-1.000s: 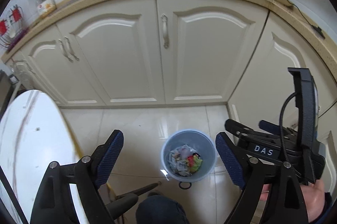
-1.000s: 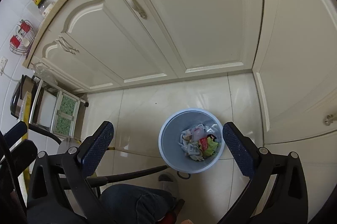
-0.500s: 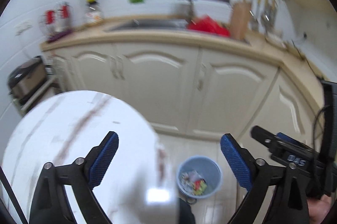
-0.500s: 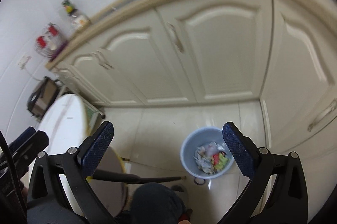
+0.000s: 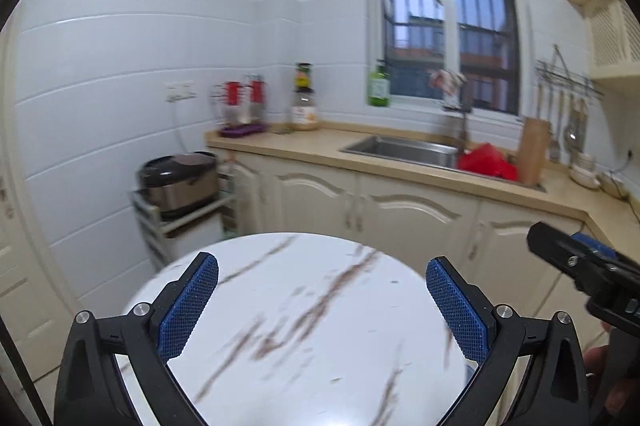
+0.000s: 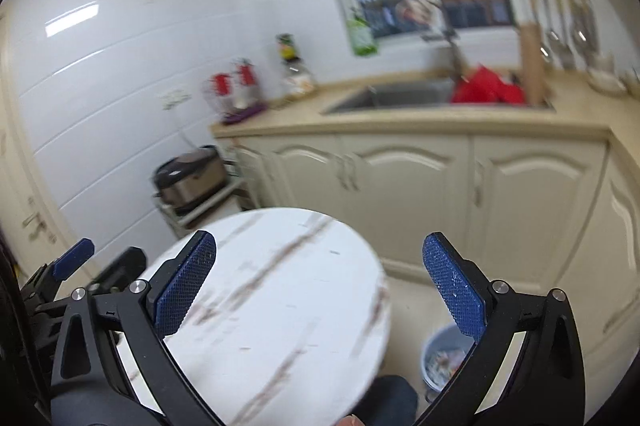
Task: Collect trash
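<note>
Right wrist view: the right gripper (image 6: pixel 319 280) is spread wide and holds nothing above the round marble counter (image 6: pixel 280 290), with the blue trash bin (image 6: pixel 438 358) on the floor at lower right. In the left wrist view, the left gripper (image 5: pixel 320 306) likewise hangs released over it.

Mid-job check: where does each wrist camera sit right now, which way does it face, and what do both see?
Left wrist: on the open left claw, above the marble table, facing the sink; the right claw shows at right.
Right wrist: on the open right claw, facing the cabinets; left claw at left, trash bin and a knee below.
Shared: table, sink, rice cooker, window.
</note>
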`<state>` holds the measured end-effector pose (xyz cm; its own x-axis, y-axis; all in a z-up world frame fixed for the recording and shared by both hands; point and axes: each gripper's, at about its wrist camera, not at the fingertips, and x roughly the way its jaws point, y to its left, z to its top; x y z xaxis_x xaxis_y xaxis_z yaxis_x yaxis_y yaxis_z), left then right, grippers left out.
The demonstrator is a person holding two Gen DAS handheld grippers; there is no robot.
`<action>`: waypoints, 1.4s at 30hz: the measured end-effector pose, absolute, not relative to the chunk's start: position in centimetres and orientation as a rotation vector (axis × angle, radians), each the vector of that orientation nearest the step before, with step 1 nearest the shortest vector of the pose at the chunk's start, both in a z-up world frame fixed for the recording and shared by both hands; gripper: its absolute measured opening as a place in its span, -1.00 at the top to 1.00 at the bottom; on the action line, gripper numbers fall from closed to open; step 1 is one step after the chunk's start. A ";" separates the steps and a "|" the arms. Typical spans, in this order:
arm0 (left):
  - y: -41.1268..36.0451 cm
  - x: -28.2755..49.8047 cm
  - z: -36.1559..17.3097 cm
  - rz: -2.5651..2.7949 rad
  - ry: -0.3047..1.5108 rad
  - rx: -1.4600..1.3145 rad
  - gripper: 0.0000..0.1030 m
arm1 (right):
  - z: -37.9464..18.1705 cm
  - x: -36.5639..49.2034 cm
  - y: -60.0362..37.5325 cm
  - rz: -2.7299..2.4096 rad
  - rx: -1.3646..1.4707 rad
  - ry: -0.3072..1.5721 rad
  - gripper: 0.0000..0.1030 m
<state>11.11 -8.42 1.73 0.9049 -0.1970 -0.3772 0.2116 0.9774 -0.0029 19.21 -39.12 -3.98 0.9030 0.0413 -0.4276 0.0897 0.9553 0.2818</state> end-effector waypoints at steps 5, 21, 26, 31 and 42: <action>-4.7 5.7 2.6 -0.119 0.367 0.013 -0.99 | -1.4 17.6 -32.6 0.055 0.224 0.374 -1.00; -3.0 -5.8 4.0 0.027 0.271 0.001 -0.99 | 0.2 14.2 -23.7 0.085 0.081 0.308 -1.00; -2.6 -8.6 3.3 0.051 0.233 -0.004 -0.99 | 0.4 13.0 -23.6 0.079 0.082 0.301 -1.00; -2.7 -9.5 2.6 0.053 0.232 -0.019 -0.99 | 0.8 12.4 -23.8 0.065 0.084 0.292 -1.00; -2.7 -10.1 3.2 0.041 0.249 -0.040 -0.99 | 1.1 11.8 -23.3 0.083 0.067 0.282 -1.00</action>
